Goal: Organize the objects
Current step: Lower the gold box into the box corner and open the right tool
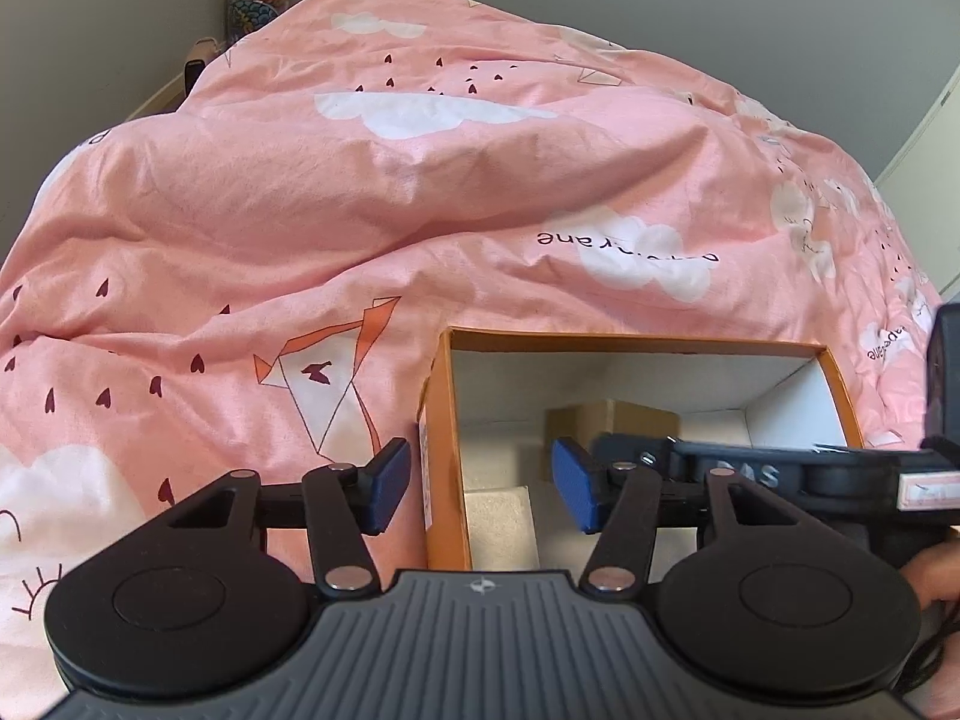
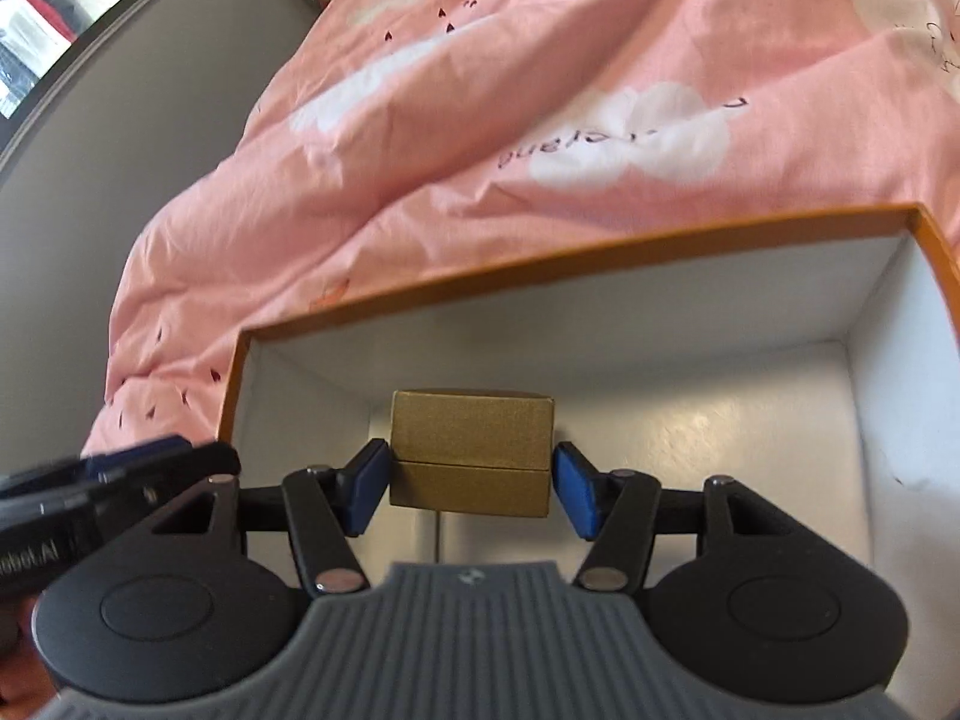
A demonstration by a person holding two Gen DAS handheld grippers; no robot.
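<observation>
The left hand-held gripper [image 1: 480, 483] is hanging wide apart, straddling the left wall of the orange box [image 1: 441, 420] sitting on the pink quilt [image 1: 300, 192]. Inside, the right hand-held gripper [image 2: 471, 489] is flanking the small gold box [image 2: 471, 450], blue pads [image 2: 573, 489] slightly apart from its sides.

Your left gripper's [image 1: 480, 483] body hides the near end of the orange box [image 1: 441, 420] and cuts off the pale piece [image 1: 498, 525] on its floor. The right gripper [image 1: 750, 471] crosses in front of the brown box [image 1: 612, 420], covering its lower part. In the right wrist view the gold-brown box's [image 2: 471, 450] base is hidden, so you cannot tell whether it rests on the floor. The quilt's [image 2: 540, 90] lettering is blurred, possibly unreadable.
</observation>
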